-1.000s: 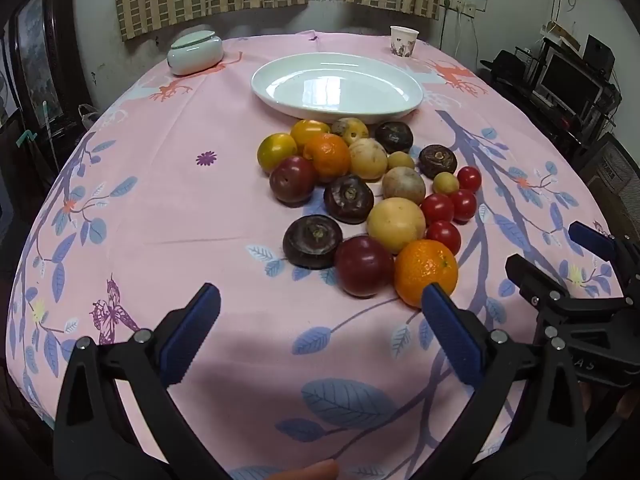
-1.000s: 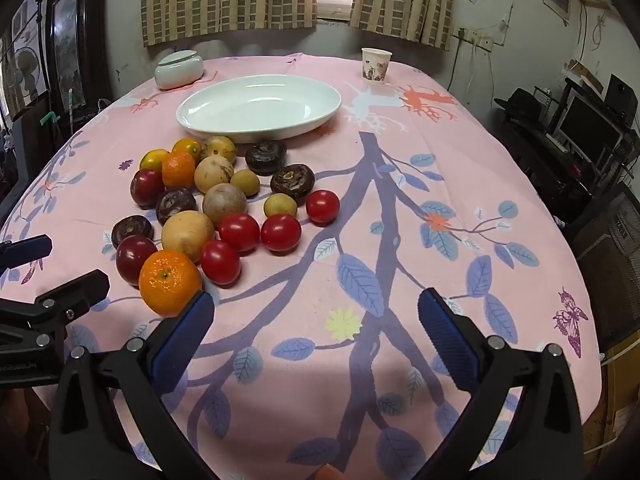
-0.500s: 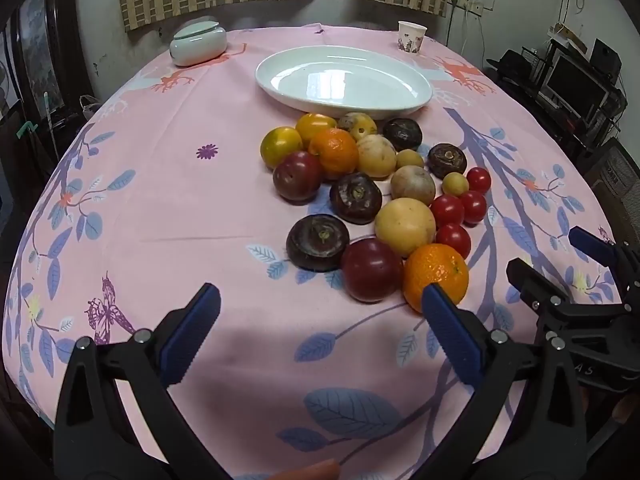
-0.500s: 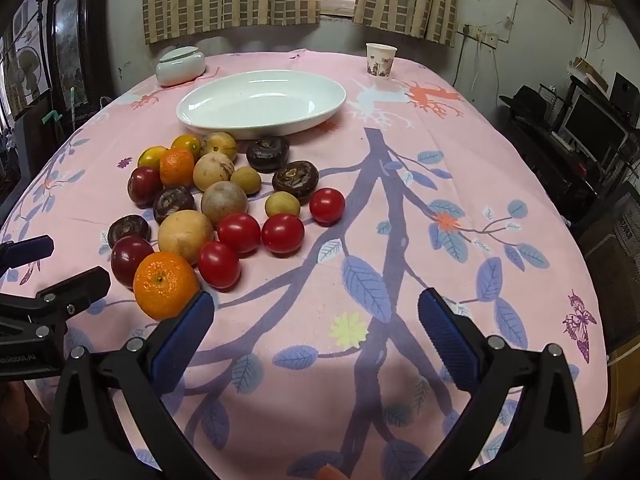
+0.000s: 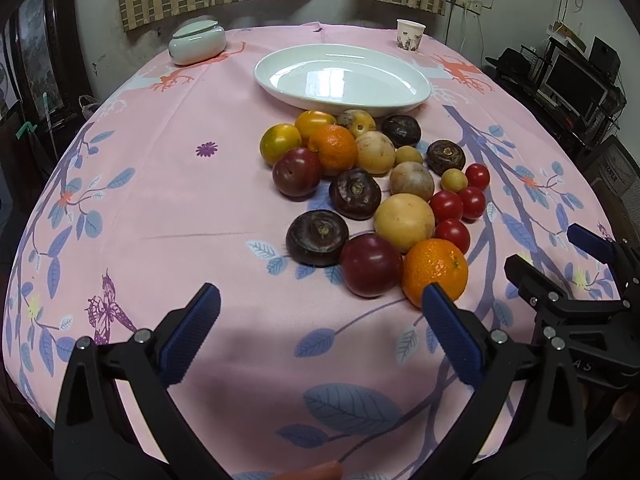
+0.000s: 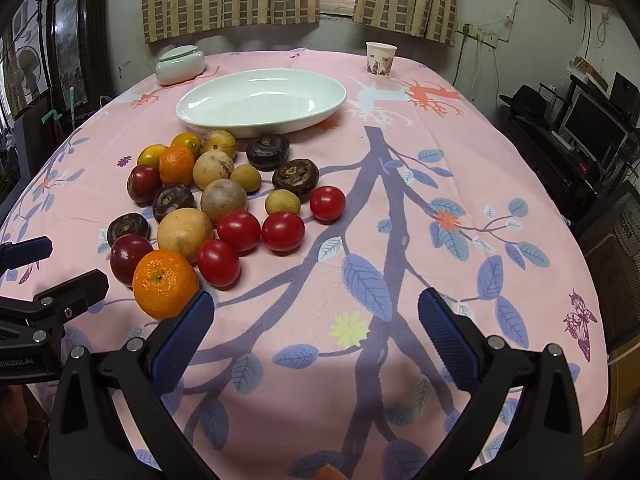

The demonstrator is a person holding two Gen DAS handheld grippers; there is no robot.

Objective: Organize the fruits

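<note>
Both tongs, left tongs (image 5: 320,332) and right tongs (image 6: 316,332), hang spread wide w/ nothing held, above a pink-clothed bench (image 5: 160,208). Loose fruit sits clustered just before an empty white dish (image 5: 344,80). Nearest orange (image 6: 165,284) looks firm, round (may roll): pinch across its middle. Cherry tomatoes (image 6: 260,236) look slick, soft.

A matt pink printed cloth (image 5: 168,208) covers the counter. The oval dish (image 6: 262,102) looks like glossy white ceramic, as does the lidded jar (image 5: 197,42). The cup (image 6: 380,59) seems to be paper. Tomatoes (image 6: 282,231) shine smooth; the orange (image 6: 165,283) is pebbled. The tongs' pads (image 5: 452,330) are ribbed blue rubber, perhaps, on matt black plastic.
</note>
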